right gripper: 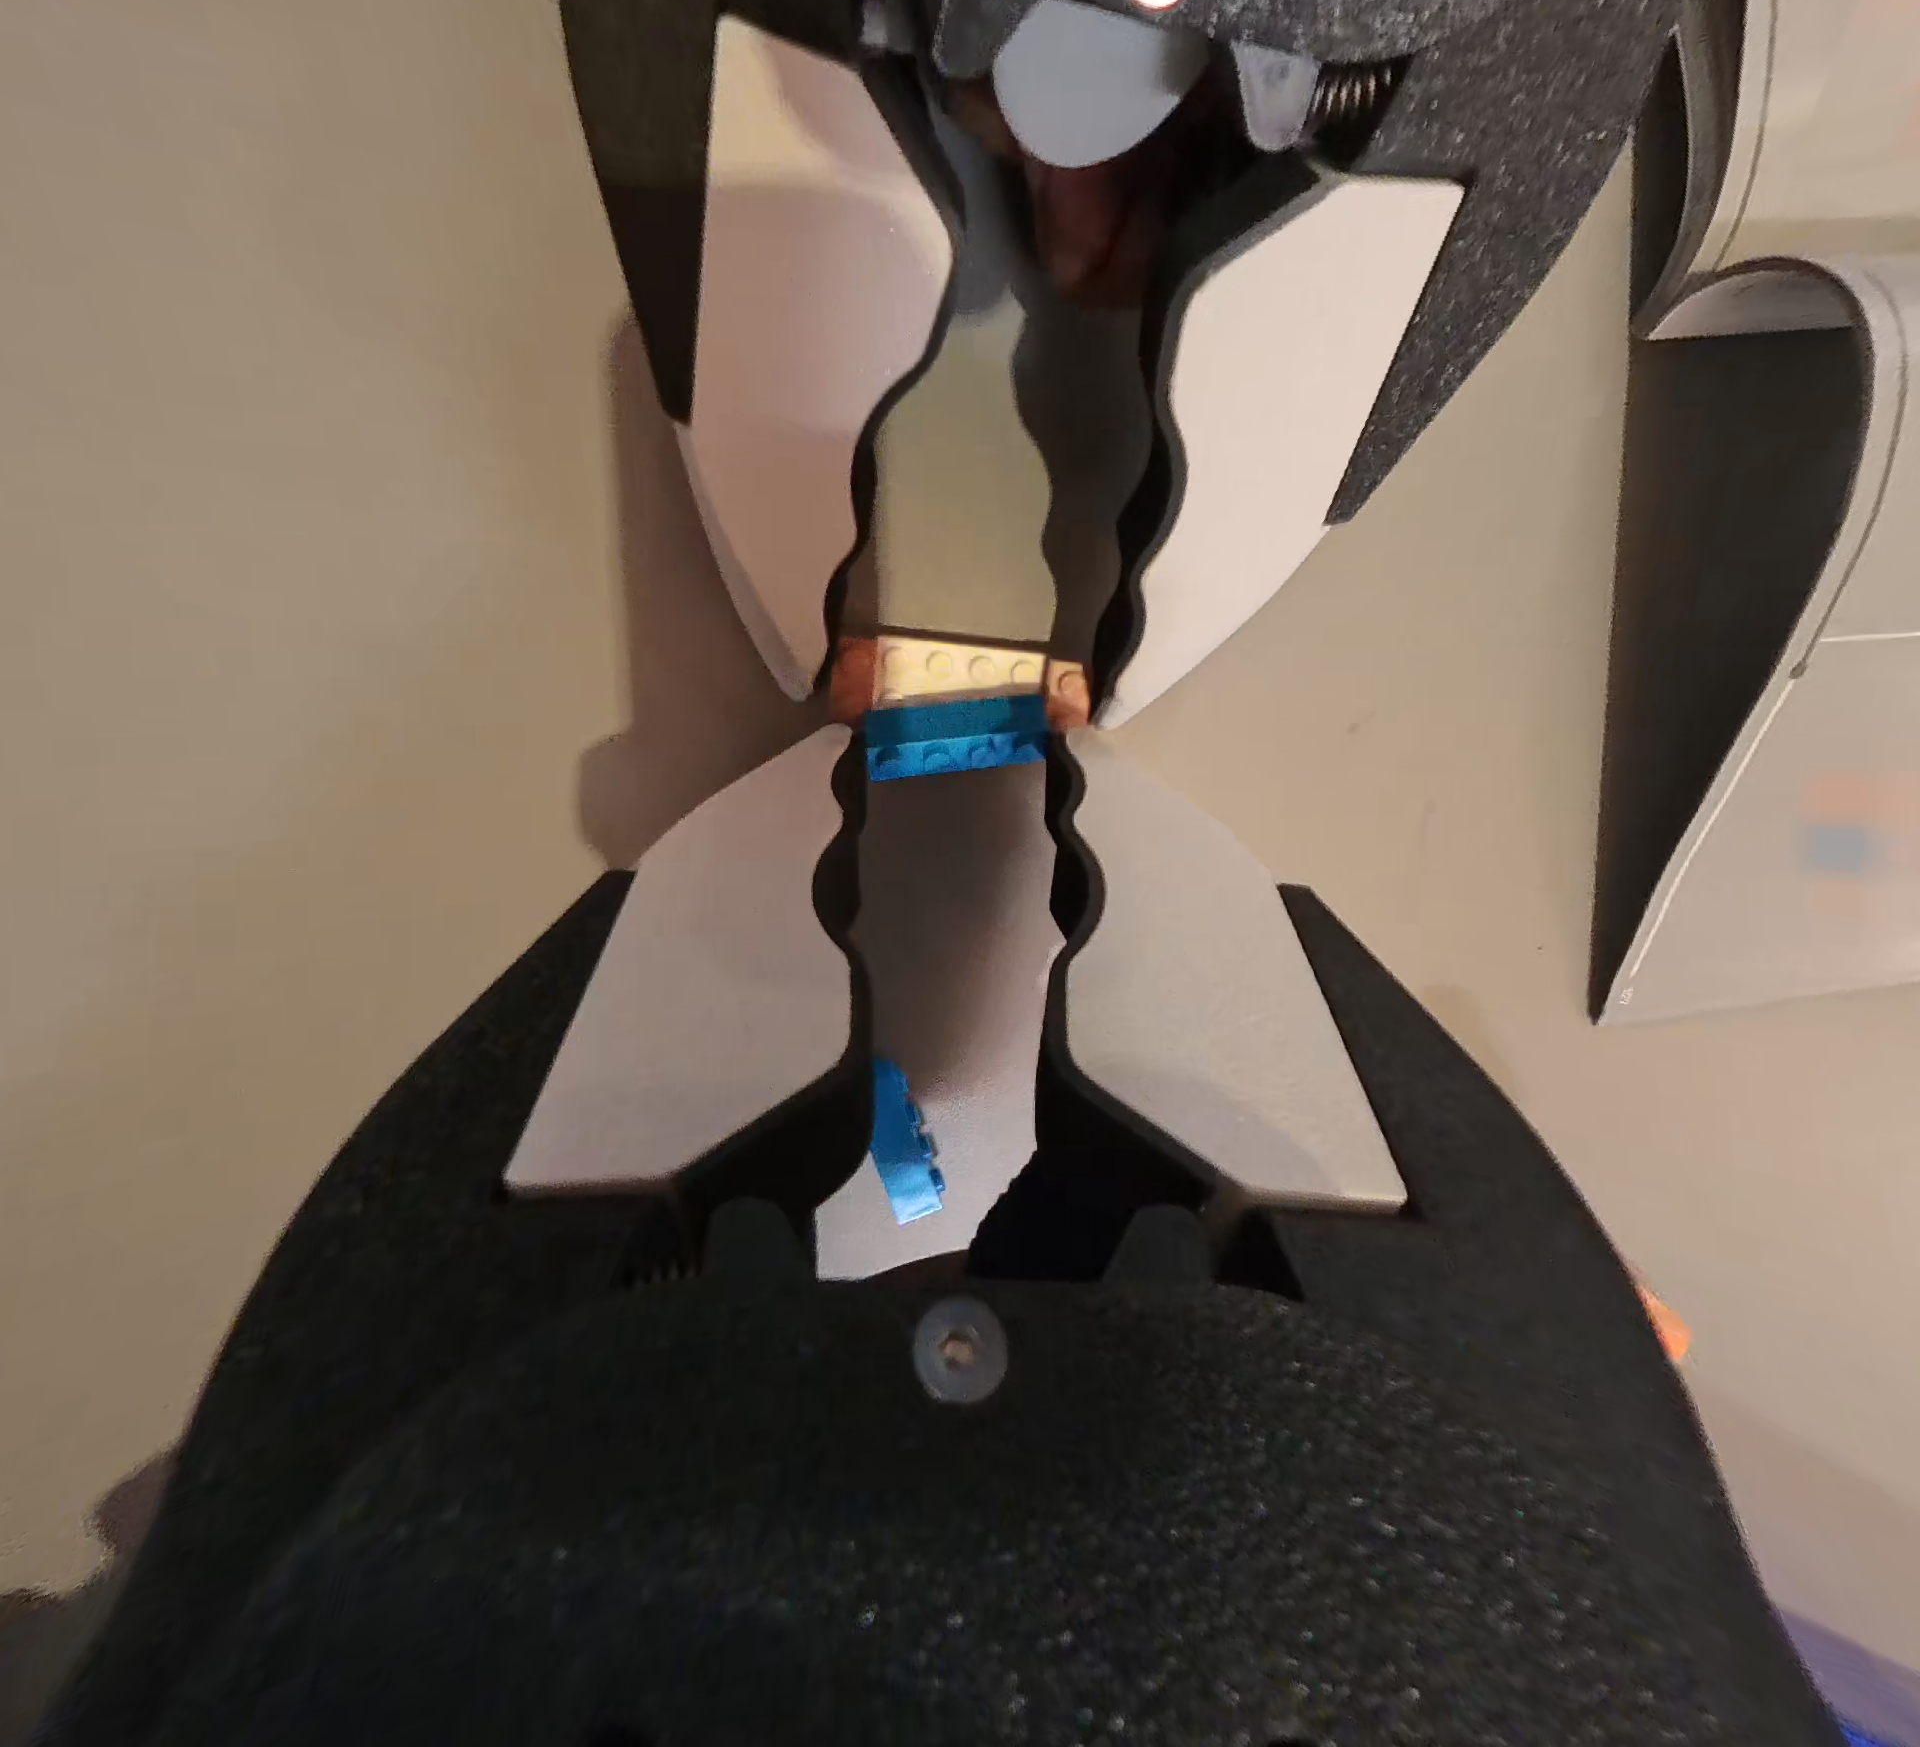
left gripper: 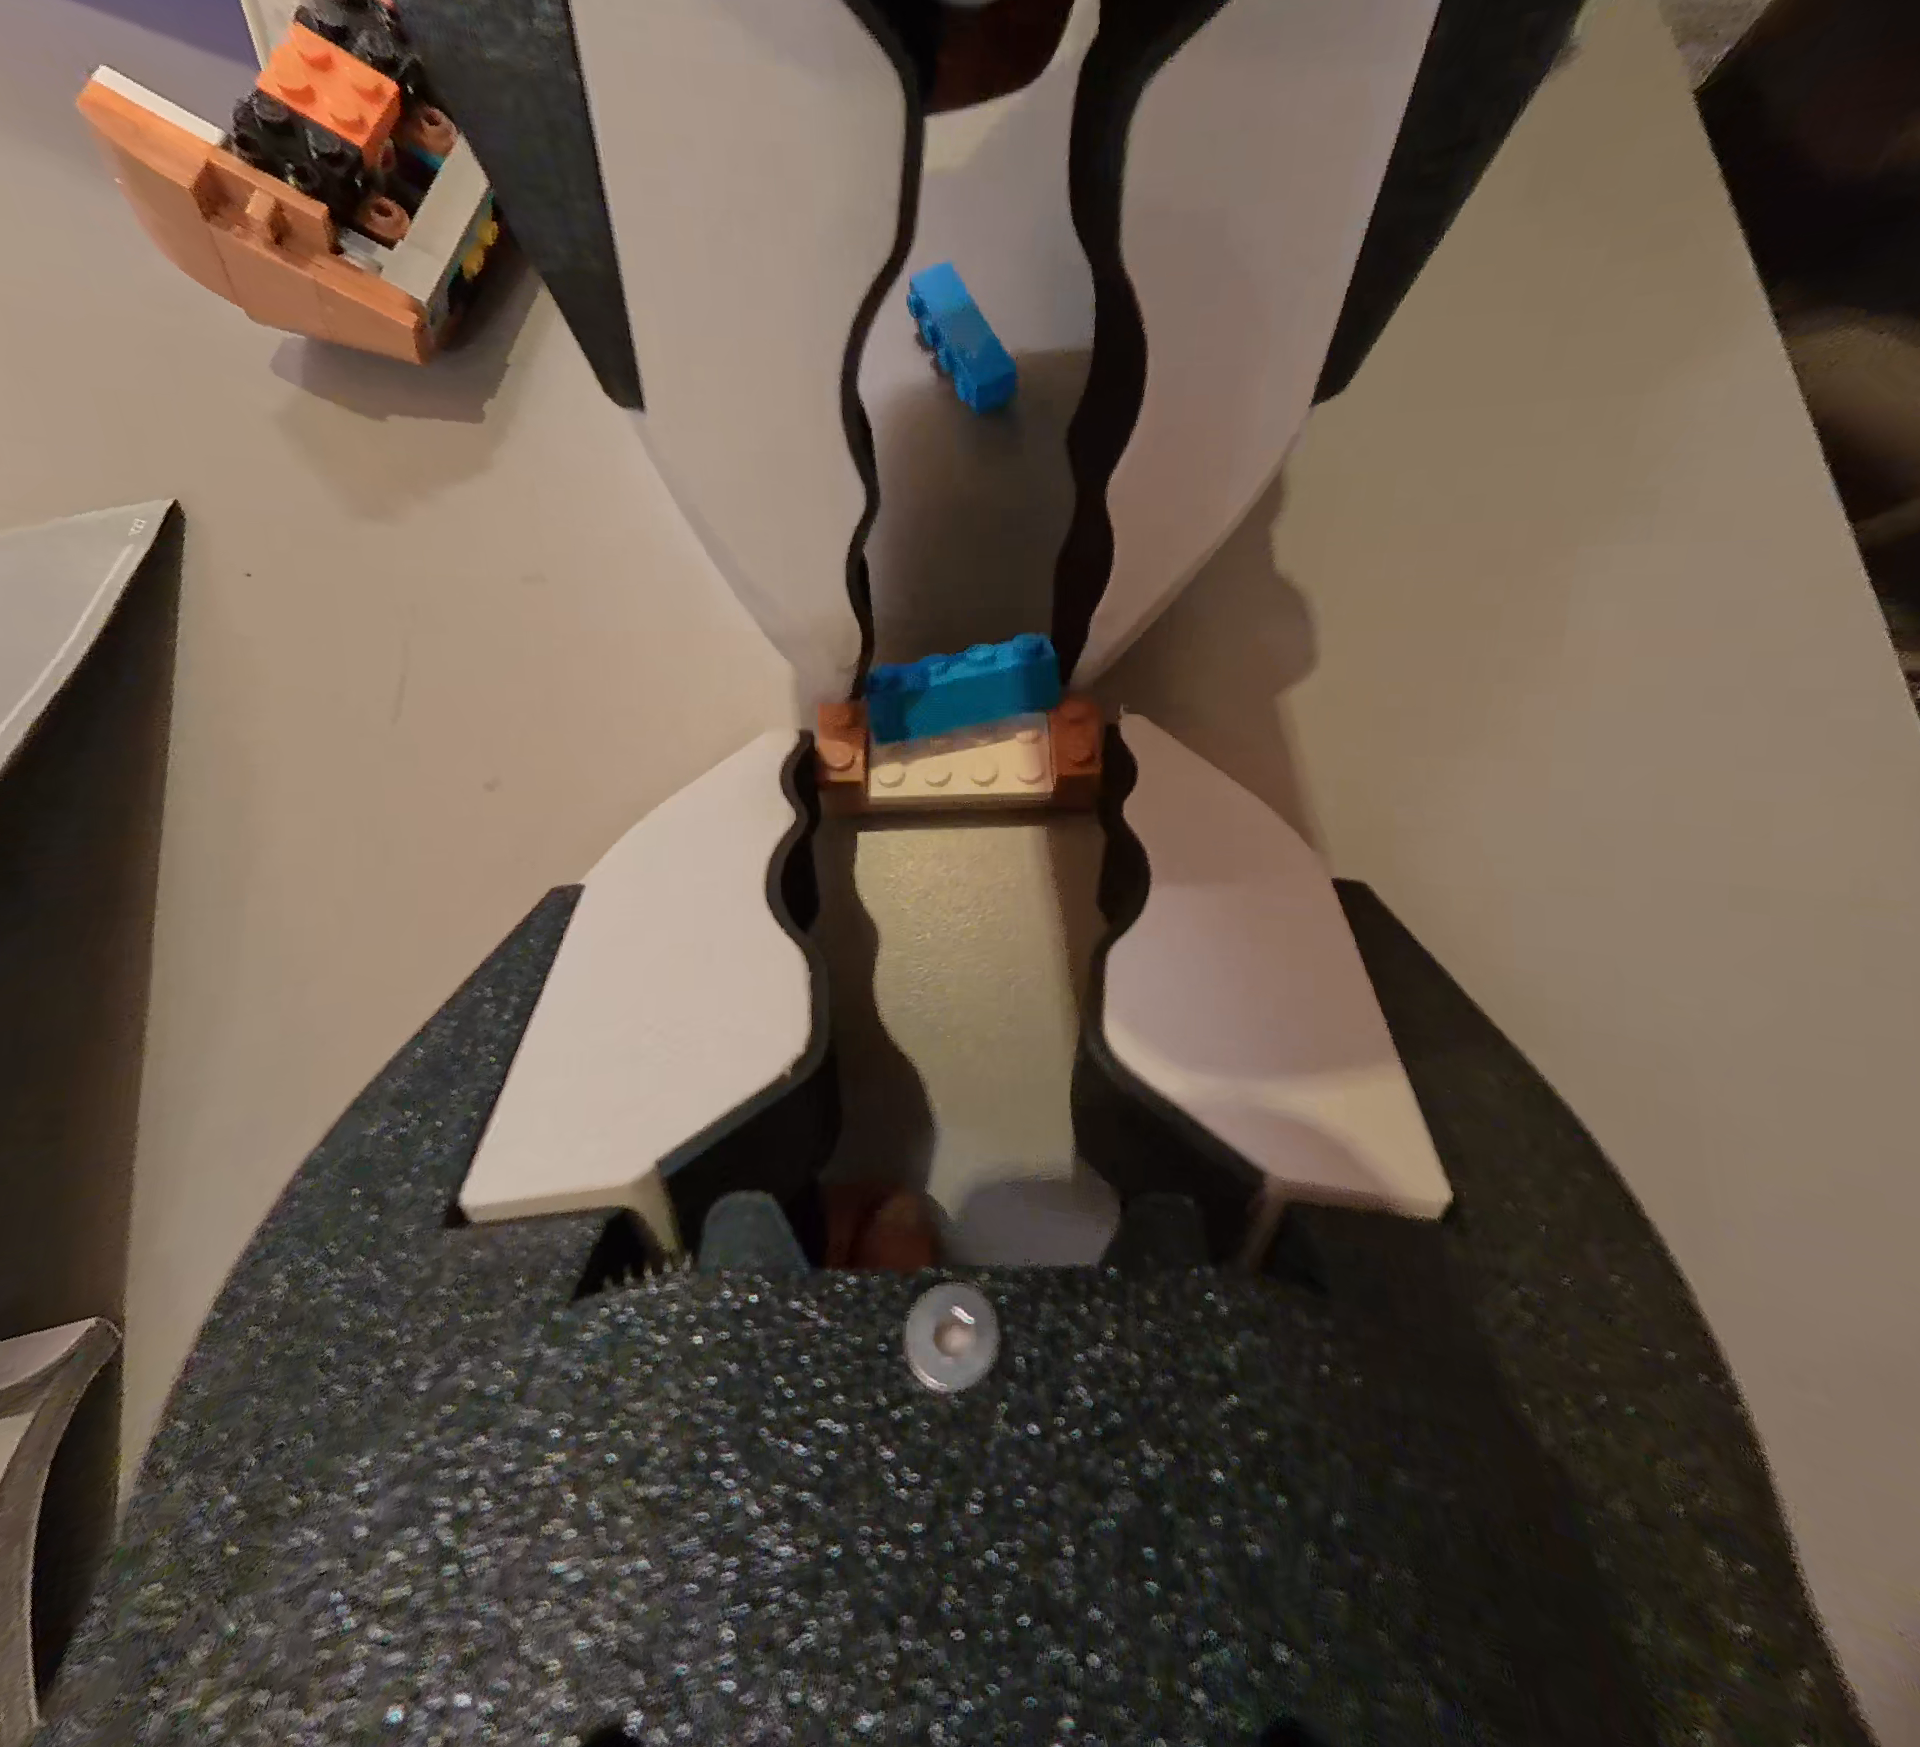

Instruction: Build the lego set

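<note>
While both my grippers meet tip to tip over the counter point(left gripper: 416, 658), the small assembly point(left gripper: 958, 767) sits clamped in my left gripper point(left gripper: 958, 762): a pale tan plate with a row of studs, capped at each end by a brown piece. My left jaws are closed down to about the assembly's length and grip it by those brown ends. My right gripper point(right gripper: 958, 747) has its jaws pinched on a blue brick point(right gripper: 951, 741), squeezing it by its short ends. That brick is tilted a bit and lies against the far edge of the tan plate, touching it; I honestly can't tell if it's seated on the studs.

From the left wrist view, my right gripper comes in from the top of frame, pointed straight at mine, and a second blue brick point(left gripper: 961, 336) lies loose on the counter beyond, showing through the gap between those jaws. Off to the upper left sits a bigger partial build point(left gripper: 312, 170) in orange-brown, black and white, well apart from the action.

The right wrist view flips it all: tan plate on the far side, blue brick on the near side, with the loose blue brick peeking between my own fingers low in frame. The big build barely shows there, but a grey curved stand point(right gripper: 1766, 606) on the right does.
</note>
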Demonstrator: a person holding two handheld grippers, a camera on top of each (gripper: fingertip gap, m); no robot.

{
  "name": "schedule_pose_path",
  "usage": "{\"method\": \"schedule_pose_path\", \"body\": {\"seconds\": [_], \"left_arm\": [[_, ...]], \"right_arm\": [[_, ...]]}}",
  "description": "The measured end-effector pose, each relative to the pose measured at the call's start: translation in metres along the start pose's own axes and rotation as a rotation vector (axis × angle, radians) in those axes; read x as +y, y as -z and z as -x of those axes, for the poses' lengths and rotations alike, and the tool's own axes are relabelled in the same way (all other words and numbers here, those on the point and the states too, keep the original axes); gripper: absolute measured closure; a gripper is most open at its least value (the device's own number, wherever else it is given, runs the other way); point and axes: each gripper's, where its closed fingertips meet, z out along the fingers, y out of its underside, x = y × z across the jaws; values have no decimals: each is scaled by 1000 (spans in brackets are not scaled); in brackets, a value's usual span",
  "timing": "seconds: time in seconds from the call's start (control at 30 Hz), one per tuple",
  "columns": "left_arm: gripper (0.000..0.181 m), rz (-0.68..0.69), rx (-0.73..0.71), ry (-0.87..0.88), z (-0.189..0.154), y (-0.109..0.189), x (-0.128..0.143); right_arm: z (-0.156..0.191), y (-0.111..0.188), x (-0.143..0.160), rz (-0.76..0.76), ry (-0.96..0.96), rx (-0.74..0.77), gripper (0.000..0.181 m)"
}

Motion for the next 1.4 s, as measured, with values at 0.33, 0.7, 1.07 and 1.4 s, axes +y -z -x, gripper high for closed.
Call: {"method": "schedule_pose_path", "body": {"seconds": [0.33, 0.7, 1.07, 1.4], "left_arm": [[129, -64, 5, 30, 4, 6, -6], [126, 57, 10, 0, 2, 4, 14], [128, 59, -8, 14, 2, 0, 10], [129, 24, -46, 25, 4, -4, 2]], "right_arm": [[-5, -1, 0, -32, -60, -4, 148], [-2, -5, 0, -52, -73, 2, 148], [0, -5, 2, -42, -102, 9, 148], [-3, 0, 1, 41, -87, 10, 148]]}}
